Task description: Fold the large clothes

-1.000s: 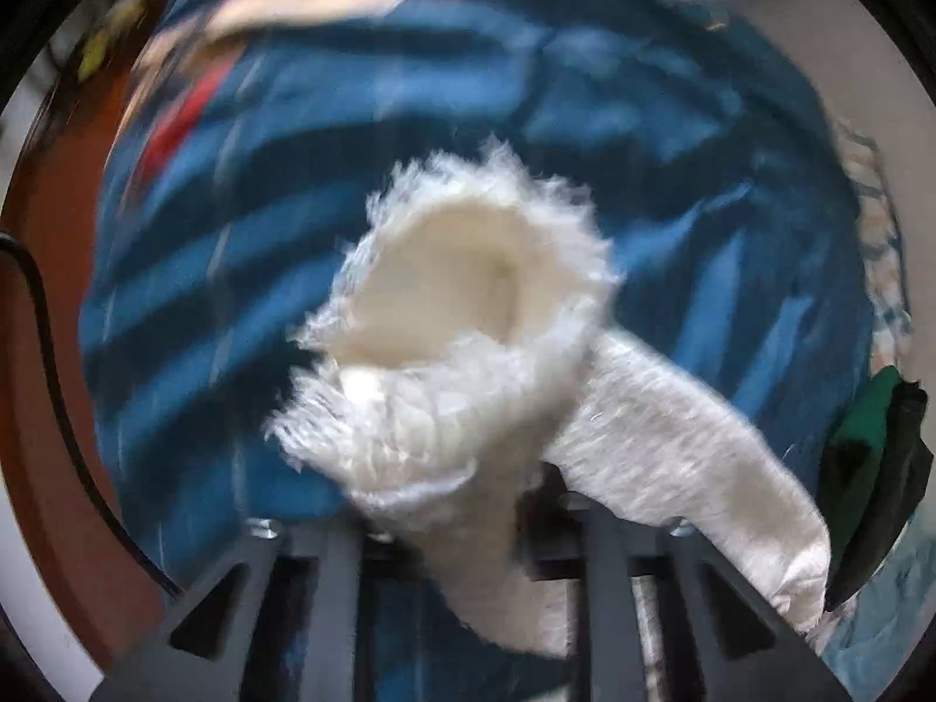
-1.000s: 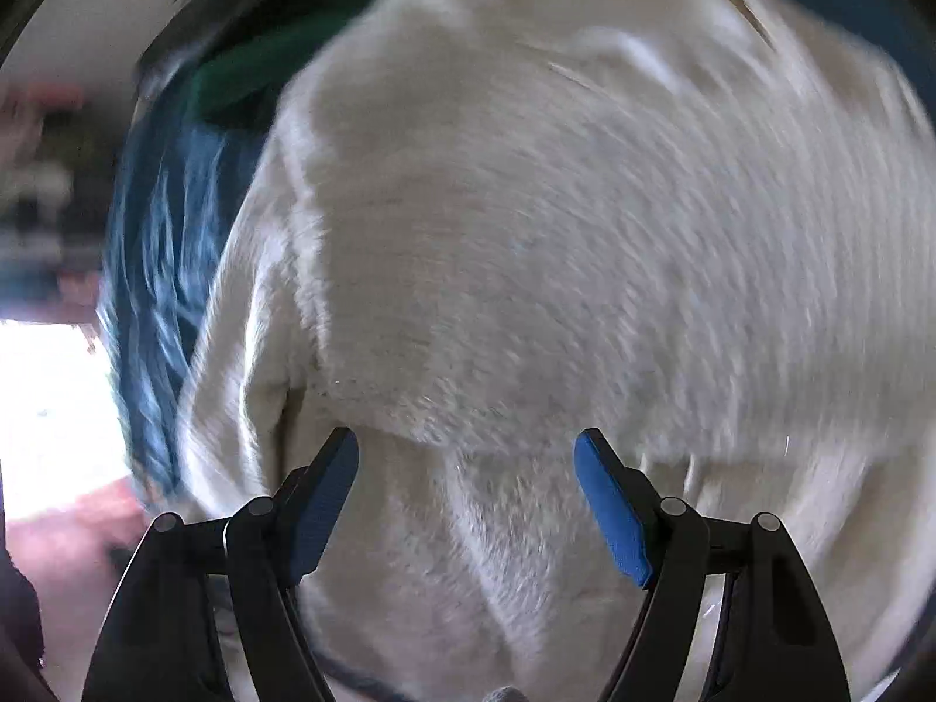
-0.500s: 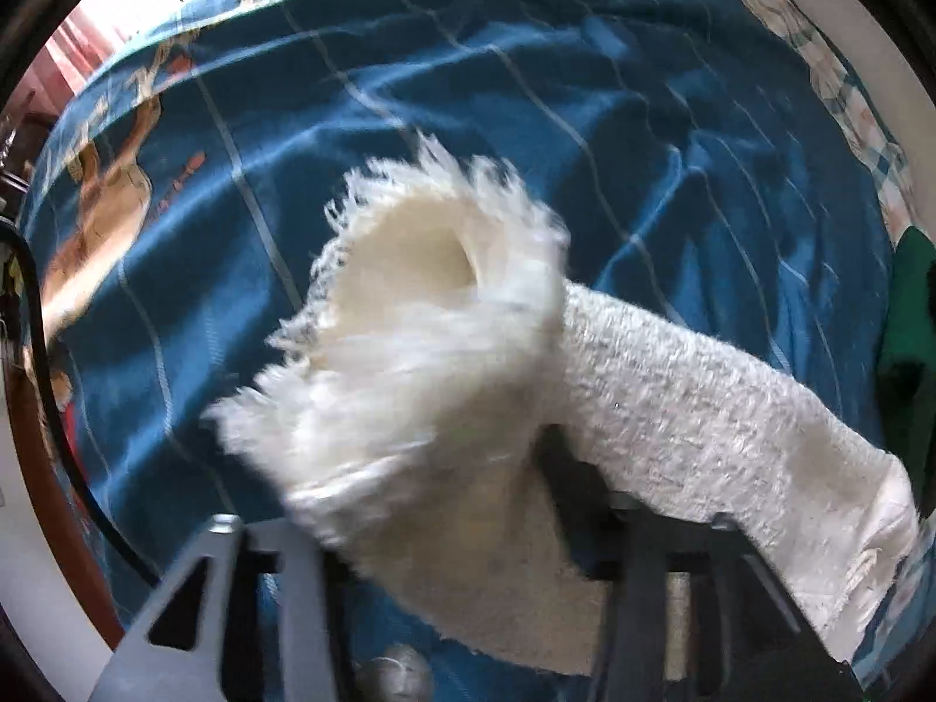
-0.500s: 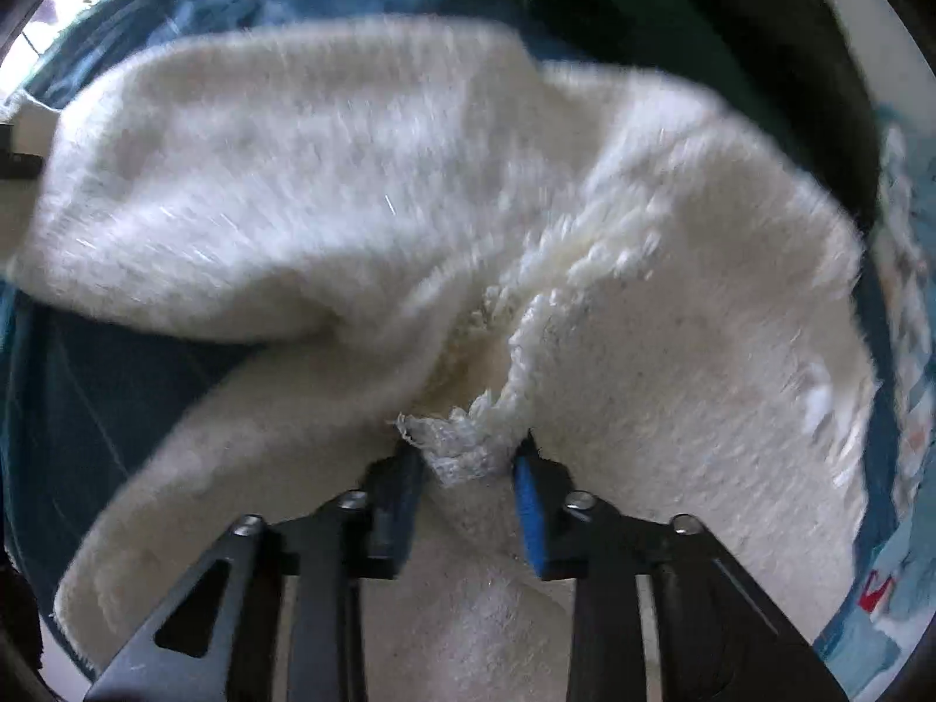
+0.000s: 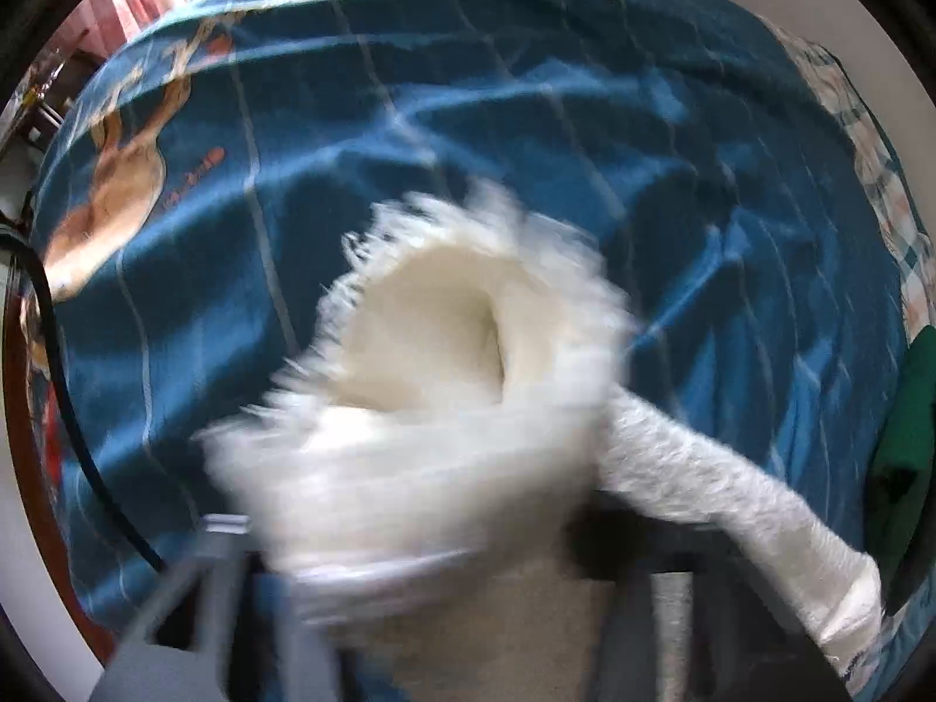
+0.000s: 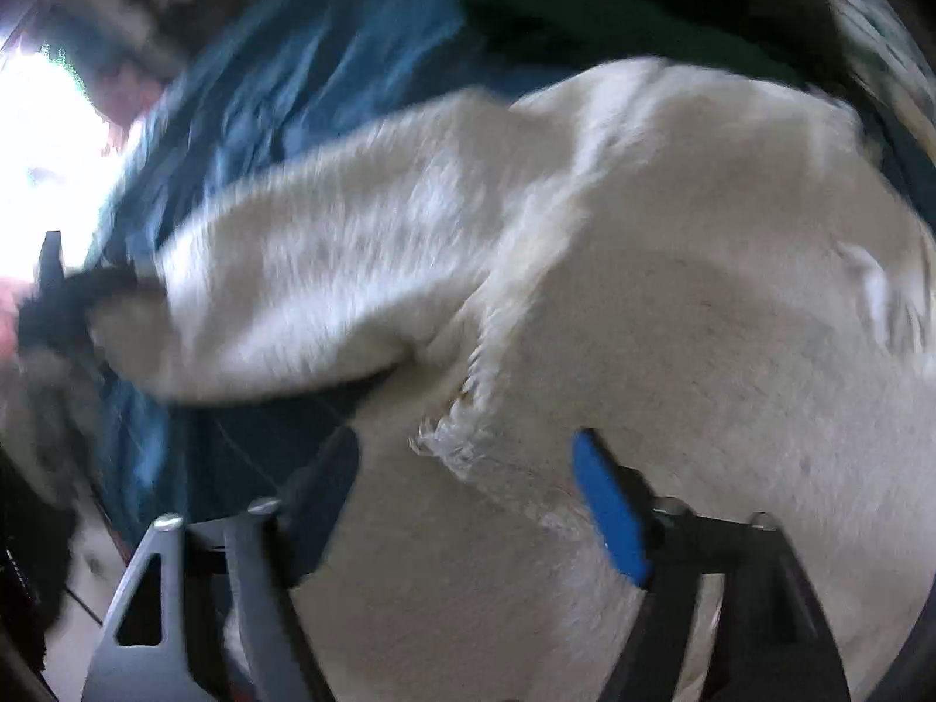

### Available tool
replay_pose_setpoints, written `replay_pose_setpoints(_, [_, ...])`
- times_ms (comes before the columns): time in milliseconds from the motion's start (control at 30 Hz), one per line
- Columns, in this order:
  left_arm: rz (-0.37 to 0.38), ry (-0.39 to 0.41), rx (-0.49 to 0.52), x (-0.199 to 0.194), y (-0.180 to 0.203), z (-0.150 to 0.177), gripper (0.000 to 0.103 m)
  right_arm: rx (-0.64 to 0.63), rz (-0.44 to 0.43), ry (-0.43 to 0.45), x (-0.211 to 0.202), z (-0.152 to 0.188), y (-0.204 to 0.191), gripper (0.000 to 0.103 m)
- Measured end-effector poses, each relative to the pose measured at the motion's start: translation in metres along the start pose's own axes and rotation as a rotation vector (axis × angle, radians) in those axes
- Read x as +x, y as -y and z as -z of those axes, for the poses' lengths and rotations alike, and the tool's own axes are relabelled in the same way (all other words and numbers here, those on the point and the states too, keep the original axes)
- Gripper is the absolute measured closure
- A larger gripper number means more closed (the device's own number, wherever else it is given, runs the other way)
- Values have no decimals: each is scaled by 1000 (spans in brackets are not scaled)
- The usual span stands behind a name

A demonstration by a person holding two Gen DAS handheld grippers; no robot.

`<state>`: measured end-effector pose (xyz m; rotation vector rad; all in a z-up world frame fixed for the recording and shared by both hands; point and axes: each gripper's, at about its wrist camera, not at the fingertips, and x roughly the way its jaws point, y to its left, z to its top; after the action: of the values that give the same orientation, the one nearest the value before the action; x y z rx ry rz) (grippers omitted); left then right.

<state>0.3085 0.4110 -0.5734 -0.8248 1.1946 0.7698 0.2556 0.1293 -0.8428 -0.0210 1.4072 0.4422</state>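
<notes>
A fluffy white garment with a frayed fringe hangs over a blue patterned bedspread. In the left wrist view its bunched end covers my left gripper, whose jaws stand wide apart around the cloth, blurred; one sleeve-like strip trails right. In the right wrist view the white garment fills the frame. My right gripper is open, its blue pad beside a frayed edge lying between the fingers.
A dark green garment lies at the bed's right side, and shows at the top of the right wrist view. A black cable runs along the bed's left edge. Bright window at left.
My right gripper, shut on the frayed edge half a second ago, has opened. My left gripper's jaws have spread apart around the bunched white cloth. Both views have shifted.
</notes>
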Motion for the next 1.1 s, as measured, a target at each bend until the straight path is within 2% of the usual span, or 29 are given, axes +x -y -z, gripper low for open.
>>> replay_pose_setpoints(33, [-17, 15, 19, -5, 8, -3, 88, 41, -5, 14, -8, 1, 8, 24])
replay_pose_setpoints(67, [-34, 44, 46, -12, 17, -5, 90, 106, 40, 24, -18, 5, 21, 23])
replay_pose_setpoints(133, [-60, 115, 123, -31, 36, -5, 92, 178, 149, 11, -21, 6, 19, 22])
replay_pose_setpoints(167, [-92, 157, 179, -42, 48, -4, 92, 237, 243, -6, -23, 11, 33, 21])
replay_pose_setpoints(233, [-132, 238, 282, -65, 72, 2, 92, 298, 343, -30, -25, 23, 52, 19])
replay_pose_setpoints(300, [-160, 321, 391, -94, 94, 21, 92, 341, 391, -41, -25, 28, 67, 18])
replay_pose_setpoints(333, [-161, 347, 425, -116, 78, 30, 92, 361, 401, -39, -27, 32, 76, 17])
replay_pose_setpoints(433, [-152, 434, 553, -146, 106, 52, 93, 363, 433, -23, -37, 40, 94, 16])
replay_pose_setpoints(500, [-134, 456, 607, -163, 111, 78, 93, 359, 438, -6, -33, 39, 97, 16])
replay_pose_setpoints(600, [-115, 489, 692, -185, 137, 111, 93, 356, 416, 8, -32, 35, 114, 16])
replay_pose_setpoints(667, [-97, 506, 733, -200, 147, 133, 93, 372, 384, 12, -45, 44, 141, 16])
replay_pose_setpoints(733, [-64, 506, 767, -219, 161, 156, 93, 404, 357, 15, -60, 51, 172, 16])
replay_pose_setpoints(867, [62, 446, 833, -249, 211, 220, 94, 509, 316, 24, -100, 82, 249, 16])
replay_pose_setpoints(967, [195, 339, 910, -257, 266, 290, 94, 601, 320, 32, -132, 112, 310, 16])
replay_pose_setpoints(1067, [281, 236, 1003, -254, 310, 360, 93, 710, 341, 38, -169, 160, 387, 16])
replay_pose_setpoints(1100, [315, 173, 1056, -244, 330, 393, 93, 738, 350, 35, -174, 172, 405, 16])
